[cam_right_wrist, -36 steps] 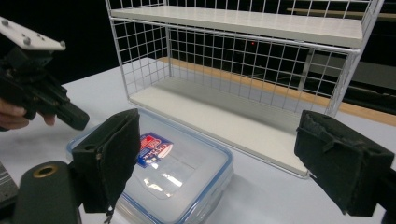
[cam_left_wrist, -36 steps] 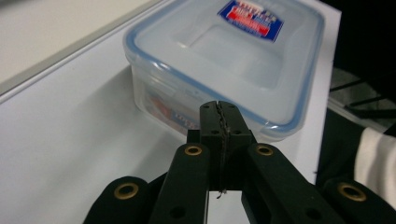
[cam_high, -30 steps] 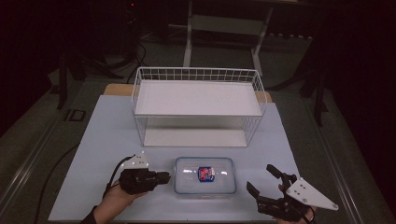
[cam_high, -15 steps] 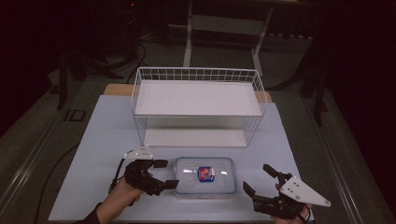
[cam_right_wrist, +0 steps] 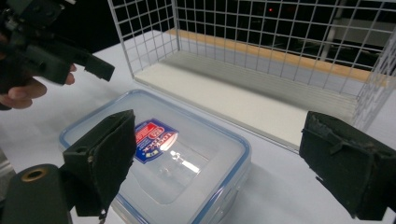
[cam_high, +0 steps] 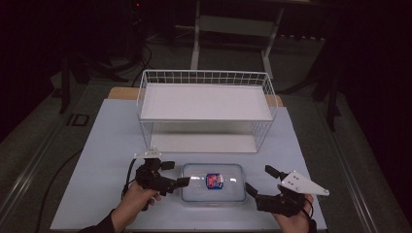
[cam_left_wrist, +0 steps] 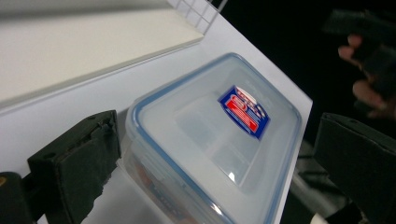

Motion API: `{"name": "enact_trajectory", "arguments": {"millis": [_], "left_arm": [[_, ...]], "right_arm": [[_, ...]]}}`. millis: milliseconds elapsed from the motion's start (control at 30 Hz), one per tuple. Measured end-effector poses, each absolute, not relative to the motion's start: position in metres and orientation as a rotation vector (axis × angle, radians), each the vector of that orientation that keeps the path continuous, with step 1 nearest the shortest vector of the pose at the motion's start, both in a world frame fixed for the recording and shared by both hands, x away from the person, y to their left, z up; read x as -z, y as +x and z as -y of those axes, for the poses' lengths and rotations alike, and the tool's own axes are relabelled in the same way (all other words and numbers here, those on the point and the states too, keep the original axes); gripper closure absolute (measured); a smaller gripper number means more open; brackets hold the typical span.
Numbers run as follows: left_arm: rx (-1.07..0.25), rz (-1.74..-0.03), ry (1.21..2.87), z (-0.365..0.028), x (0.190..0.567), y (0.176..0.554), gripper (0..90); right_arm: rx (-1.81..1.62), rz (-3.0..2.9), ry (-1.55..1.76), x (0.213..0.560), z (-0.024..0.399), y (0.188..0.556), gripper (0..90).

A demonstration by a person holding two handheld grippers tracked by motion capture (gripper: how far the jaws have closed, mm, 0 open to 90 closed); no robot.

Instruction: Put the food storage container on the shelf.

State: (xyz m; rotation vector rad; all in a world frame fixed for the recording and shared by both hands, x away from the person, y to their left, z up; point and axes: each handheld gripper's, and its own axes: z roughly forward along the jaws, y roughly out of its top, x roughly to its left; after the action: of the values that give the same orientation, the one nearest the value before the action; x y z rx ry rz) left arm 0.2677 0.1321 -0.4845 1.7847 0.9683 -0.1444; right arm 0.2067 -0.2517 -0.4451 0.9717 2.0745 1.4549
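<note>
I have the clear plastic container (cam_high: 213, 182) lying flat on the pale blue table (cam_high: 102, 141), just in front of the white wire rack (cam_high: 206, 104). Its lid is blue-rimmed and carries a red and blue label (cam_high: 214, 180) at the centre.

Left gripper (cam_high: 176, 174): positioned at the container's left end, held by the left hand (cam_high: 138, 199). Its jaws have just been opening and now stand wide apart. In the left gripper view the container (cam_left_wrist: 215, 140) sits between the two black pads (cam_left_wrist: 77, 163); one pad is just beside the near corner, and I cannot tell whether it touches. The other pad is well clear on the far side.

Right gripper (cam_high: 258, 180): positioned at the container's right end, jaws spread wide. In the right gripper view the container (cam_right_wrist: 159, 158) lies ahead of and partly behind the near-side pad (cam_right_wrist: 105, 158), with the opposite pad off to the side over bare table. Neither gripper is clamped on the container
</note>
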Motion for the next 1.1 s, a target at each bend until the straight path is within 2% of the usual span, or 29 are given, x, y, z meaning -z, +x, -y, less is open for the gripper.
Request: {"name": "enact_trajectory", "arguments": {"millis": [433, 600, 733, 900, 967, 1033, 1100], "left_arm": [[0.411, -1.220, 1.771, -0.133, 0.516, 0.286, 7.8], [0.486, -1.297, 1.756, -0.134, 0.527, 0.289, 14.8], [0.534, -1.315, 1.733, -0.136, 0.530, 0.290, 23.3], [0.678, -1.266, 1.695, -0.136, 0.535, 0.292, 34.7], [0.657, -1.265, 1.689, -0.137, 0.533, 0.290, 37.9], [0.649, -1.260, 1.666, -0.142, 0.530, 0.290, 49.3], [0.650, -1.257, 1.661, -0.142, 0.532, 0.289, 51.6]], "right_arm": [[-1.406, -2.245, 1.124, 0.463, 0.250, 0.228, 13.2], [-1.459, -2.292, 1.263, 0.472, 0.255, 0.241, 14.5], [-1.441, -2.316, 1.332, 0.477, 0.256, 0.250, 14.9], [-1.448, -2.354, 1.404, 0.485, 0.252, 0.255, 16.0], [-1.443, -2.372, 1.414, 0.486, 0.251, 0.255, 16.6], [-1.446, -2.383, 1.426, 0.487, 0.252, 0.254, 17.5], [-1.456, -2.391, 1.440, 0.487, 0.252, 0.254, 17.7]]}}
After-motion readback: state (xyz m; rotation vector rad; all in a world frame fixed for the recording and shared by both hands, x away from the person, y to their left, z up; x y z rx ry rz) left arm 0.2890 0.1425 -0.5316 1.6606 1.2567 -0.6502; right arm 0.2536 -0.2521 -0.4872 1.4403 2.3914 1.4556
